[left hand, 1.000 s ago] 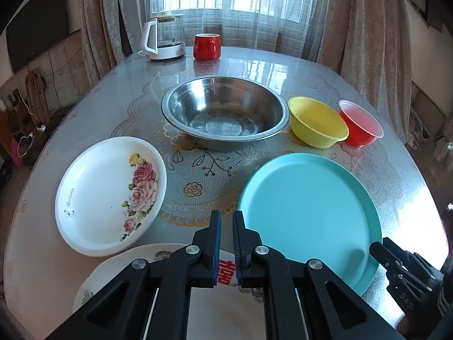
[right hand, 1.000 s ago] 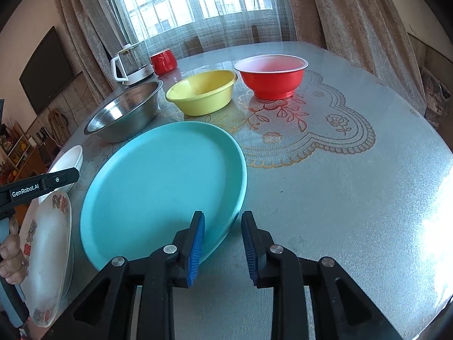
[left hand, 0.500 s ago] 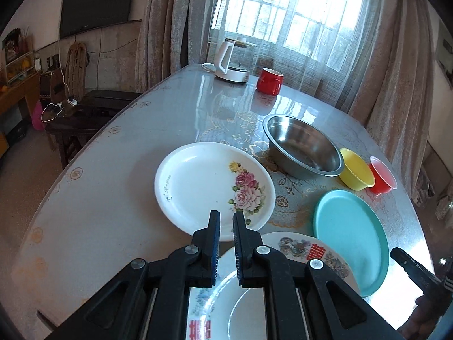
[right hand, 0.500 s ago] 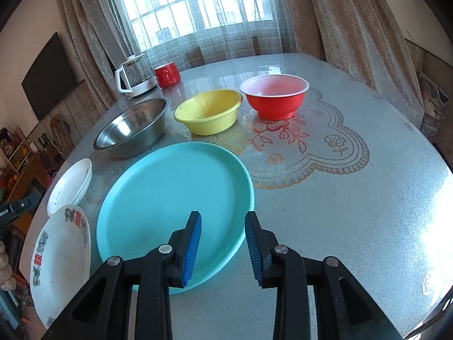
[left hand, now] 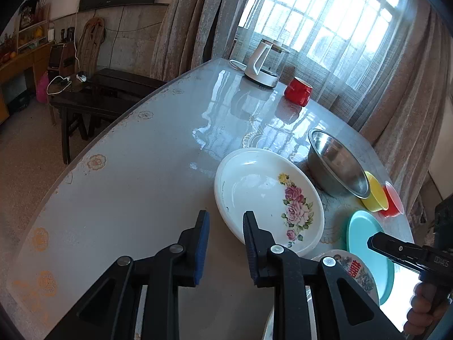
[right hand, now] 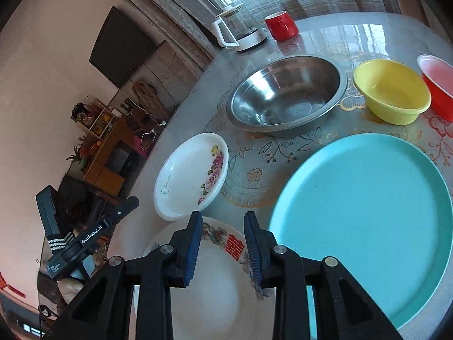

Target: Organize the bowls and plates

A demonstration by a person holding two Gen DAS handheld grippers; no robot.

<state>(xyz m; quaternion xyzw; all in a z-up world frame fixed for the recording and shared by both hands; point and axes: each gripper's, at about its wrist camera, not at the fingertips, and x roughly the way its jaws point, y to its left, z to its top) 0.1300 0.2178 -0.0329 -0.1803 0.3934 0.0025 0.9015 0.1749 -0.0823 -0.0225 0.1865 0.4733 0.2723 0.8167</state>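
the left tongs [left hand: 225, 228], jaws just opening and empty, hover beside the rose plate [left hand: 269, 198] on the desk [left hand: 136, 175]. the right tongs [right hand: 222, 236] gape narrowly, empty, above the red-lettered plate [right hand: 215, 277].

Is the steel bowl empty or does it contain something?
Empty. In the right wrist view the steel bowl shows only its bare shiny inside; nothing lies in it.

Daylight pours through the curtained window [left hand: 320, 19], which blows out to near white in the left wrist view. The glossy bench [left hand: 158, 170] mirrors it in bright streaks of glare near the kettle [left hand: 266, 62]. Both views are sharp at centre, curve strongly outward, and darken to black corners. The room's far wall sits dimmer.
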